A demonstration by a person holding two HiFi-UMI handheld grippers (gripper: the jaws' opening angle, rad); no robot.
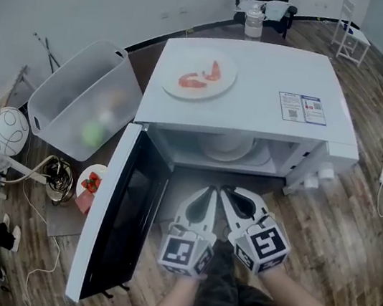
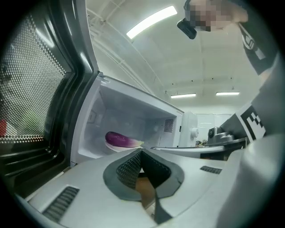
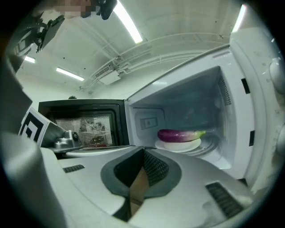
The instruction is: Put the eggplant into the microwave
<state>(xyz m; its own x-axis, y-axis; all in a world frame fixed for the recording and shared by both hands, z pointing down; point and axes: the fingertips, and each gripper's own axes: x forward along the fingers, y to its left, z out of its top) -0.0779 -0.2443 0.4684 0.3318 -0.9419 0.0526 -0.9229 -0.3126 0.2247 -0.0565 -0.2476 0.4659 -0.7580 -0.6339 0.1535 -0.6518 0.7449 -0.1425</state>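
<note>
Eggplant (image 3: 178, 135): long, glossy, deep purple, paler toward the stem end, green stem tip. Whole, lying on its side, roughly level, lengthwise across the cavity; in the right gripper view the stem end points right. It rests on a white plate (image 3: 178, 145) on the cavity floor, about centred, clear of the side walls. From the head view it is hidden under the top panel.

Microwave (image 1: 257, 109): white box, flat top, white interior lit and open. Microwave door (image 1: 120, 209) swung fully out on the left-side hinge, white frame, dark mesh window. Control side on the right.
</note>
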